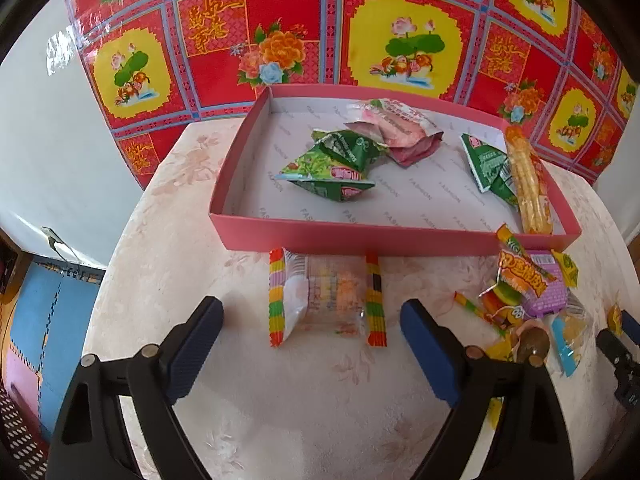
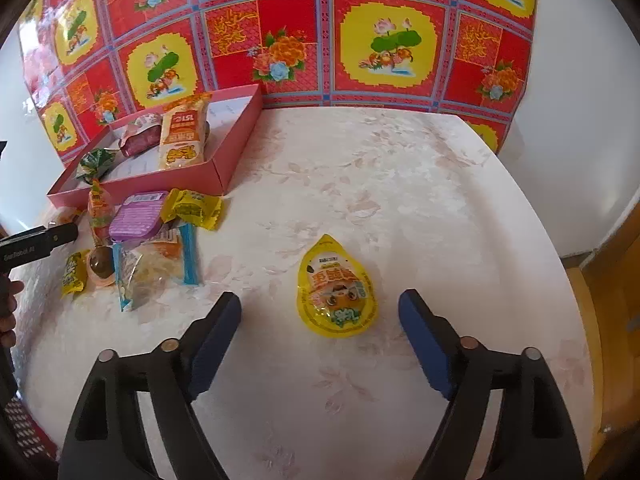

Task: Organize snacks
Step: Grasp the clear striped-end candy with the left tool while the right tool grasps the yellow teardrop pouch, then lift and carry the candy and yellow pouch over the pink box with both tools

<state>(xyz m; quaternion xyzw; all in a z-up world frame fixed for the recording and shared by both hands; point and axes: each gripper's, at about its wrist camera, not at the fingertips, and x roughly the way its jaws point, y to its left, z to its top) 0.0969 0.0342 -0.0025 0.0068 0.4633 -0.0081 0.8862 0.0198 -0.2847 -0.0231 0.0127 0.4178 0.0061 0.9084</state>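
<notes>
A clear snack packet with rainbow-striped ends [image 1: 326, 296] lies on the table just in front of the pink box [image 1: 360, 236]. My left gripper [image 1: 312, 312] hangs open over its near edge, pads apart and touching nothing. The box holds green packets [image 1: 332, 162], a pink packet [image 1: 400, 136] and an orange stick snack [image 1: 528, 184]. A yellow teardrop pouch [image 2: 336, 288] lies alone on the table. My right gripper [image 2: 320, 308] stands open with the pouch between its fingers, untouched. A heap of loose snacks [image 2: 148, 236] sits near the pink box [image 2: 224, 168].
The heap of loose snacks [image 1: 524, 300] lies right of the striped packet. The other gripper's black tip [image 2: 40, 240] reaches toward the heap from the left, with a hand [image 2: 8, 308] below it. A red floral sheet [image 1: 320, 32] covers the wall behind the pale floral table [image 2: 400, 184].
</notes>
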